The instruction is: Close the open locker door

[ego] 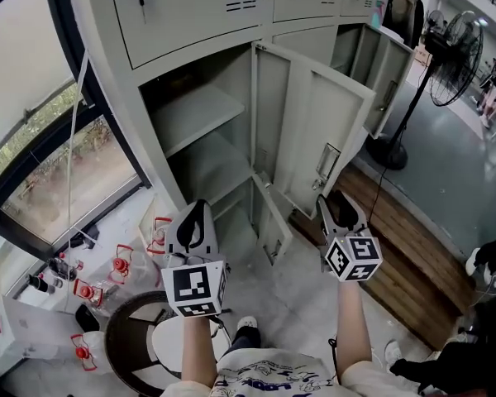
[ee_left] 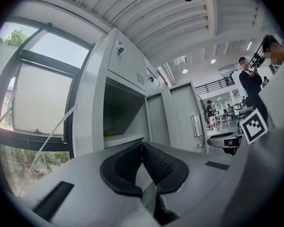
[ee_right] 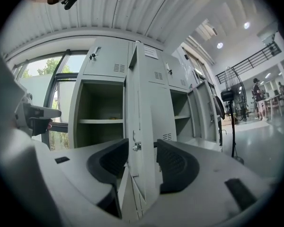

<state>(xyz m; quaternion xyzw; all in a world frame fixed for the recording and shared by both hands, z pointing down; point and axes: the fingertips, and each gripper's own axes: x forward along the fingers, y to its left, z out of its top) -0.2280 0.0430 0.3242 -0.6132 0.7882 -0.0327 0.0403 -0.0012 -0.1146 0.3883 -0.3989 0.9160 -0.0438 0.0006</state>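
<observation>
**Trainee:** Fig. 1. Which step is shown?

**Operator:** The approach. The locker door (ego: 314,126) stands swung wide out from the locker bank (ego: 190,19). It is hinged at the right side of the open compartment (ego: 202,126), near the bank's left end, and I judge nothing has yet turned it home. I hold the right gripper (ego: 337,208) level, just beside the door's lower free corner, below the lock plate (ego: 326,168). In the right gripper view its jaws stand apart. The door's edge (ee_right: 139,103) and latch (ee_right: 136,146) show in the gap between them, and I judge the pads clear of the metal, clamping nothing.

**Trainee:** And the other hand?

**Operator:** The left gripper (ego: 194,217) has its jaw tips together on nothing. It points at the compartment's left side, apart from the door.

**Trainee:** What does the next move call for?

**Operator:** I must either pinch the free edge or get behind it. Then I swing it in an arc leftward until the latch meets the frame. A lower door (ego: 271,222) ajar beneath could foul the sweep, so I would keep the gripper above it.
</observation>
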